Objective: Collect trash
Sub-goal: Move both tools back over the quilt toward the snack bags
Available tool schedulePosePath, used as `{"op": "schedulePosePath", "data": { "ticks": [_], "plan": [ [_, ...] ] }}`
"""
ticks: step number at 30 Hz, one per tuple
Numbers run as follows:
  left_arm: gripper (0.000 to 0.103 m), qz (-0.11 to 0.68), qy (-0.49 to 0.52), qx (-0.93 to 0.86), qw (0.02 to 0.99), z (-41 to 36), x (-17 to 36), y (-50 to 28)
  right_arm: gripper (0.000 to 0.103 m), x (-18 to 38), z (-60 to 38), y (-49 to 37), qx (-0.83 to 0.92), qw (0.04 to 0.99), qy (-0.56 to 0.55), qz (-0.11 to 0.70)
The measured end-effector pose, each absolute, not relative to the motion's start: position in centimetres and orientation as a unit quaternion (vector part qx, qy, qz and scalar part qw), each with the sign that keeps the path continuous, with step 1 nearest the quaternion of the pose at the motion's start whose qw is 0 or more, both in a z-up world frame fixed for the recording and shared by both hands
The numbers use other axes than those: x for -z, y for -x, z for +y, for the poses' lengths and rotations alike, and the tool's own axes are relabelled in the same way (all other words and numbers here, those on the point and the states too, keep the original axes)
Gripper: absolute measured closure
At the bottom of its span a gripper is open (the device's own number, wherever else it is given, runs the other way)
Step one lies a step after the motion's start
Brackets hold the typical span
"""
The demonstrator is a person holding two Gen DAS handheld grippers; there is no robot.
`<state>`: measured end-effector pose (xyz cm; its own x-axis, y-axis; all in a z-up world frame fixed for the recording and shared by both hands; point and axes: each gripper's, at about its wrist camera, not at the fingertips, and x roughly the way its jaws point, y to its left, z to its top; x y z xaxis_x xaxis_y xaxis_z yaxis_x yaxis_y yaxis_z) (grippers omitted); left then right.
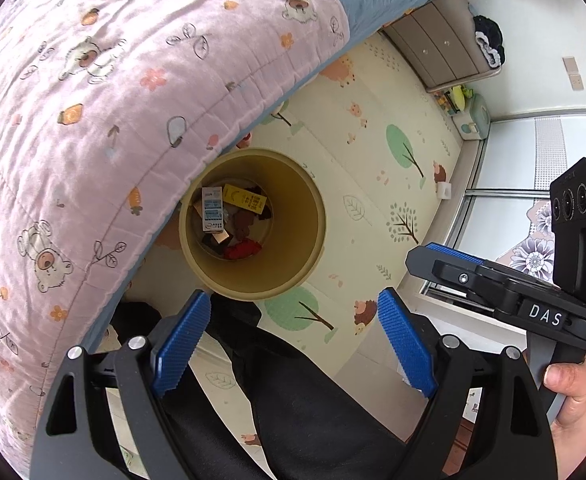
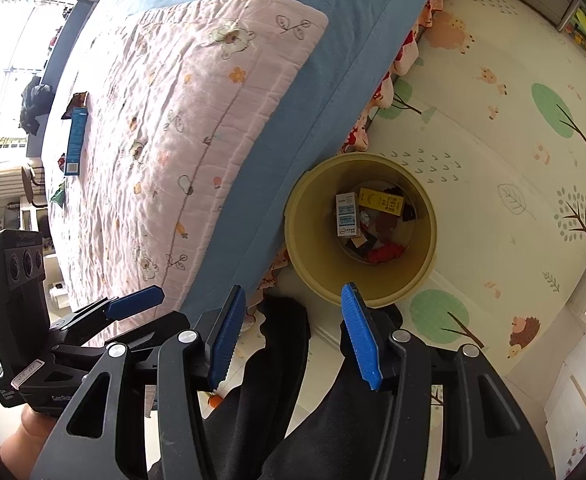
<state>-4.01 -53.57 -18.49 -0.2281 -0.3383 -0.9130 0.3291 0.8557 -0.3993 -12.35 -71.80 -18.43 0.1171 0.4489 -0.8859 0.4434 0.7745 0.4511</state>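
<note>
A tan round trash bin (image 1: 313, 236) (image 2: 425, 248) stands on the floor mat against the bed's edge. Inside lie a white-blue carton (image 1: 212, 209) (image 2: 347, 216), a yellow box (image 1: 245, 198) (image 2: 381, 200), brown wrappers and a red wrapper (image 1: 245, 249). My left gripper (image 1: 293, 320) is open and empty, above the bin's near rim. My right gripper (image 2: 293, 320) is open and empty, above and short of the bin. On the bed's far side lie a blue box (image 2: 76, 140), a brown wrapper (image 2: 77, 103) and a green wrapper (image 2: 57, 194).
The bed with a pink quilt (image 1: 93, 120) (image 2: 181, 128) and blue sheet (image 2: 333, 60) fills the left. A patterned play mat (image 1: 393, 168) (image 2: 513, 160) covers the floor. A drawer unit (image 1: 441, 48) and toys (image 1: 469, 112) stand at the far wall. The person's dark-trousered legs (image 1: 293, 400) are below.
</note>
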Motion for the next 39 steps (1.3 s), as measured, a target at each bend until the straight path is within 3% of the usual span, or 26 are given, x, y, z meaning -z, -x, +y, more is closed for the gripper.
{"op": "schedulePosePath", "data": {
  "ticks": [16, 39],
  "plan": [
    [0.018, 0.695, 0.072, 0.209, 0.684, -42.3, 13.5, 1.4, 0.052, 14.7, -62.9, 5.5, -0.062, 0.694, -0.304, 0.65],
    [0.018, 0.625, 0.153, 0.09, 0.76, -15.1, 7.9, -4.9, 0.052, 9.3, -35.3, -6.7, -0.206, 0.714, -0.172, 0.647]
  ]
}}
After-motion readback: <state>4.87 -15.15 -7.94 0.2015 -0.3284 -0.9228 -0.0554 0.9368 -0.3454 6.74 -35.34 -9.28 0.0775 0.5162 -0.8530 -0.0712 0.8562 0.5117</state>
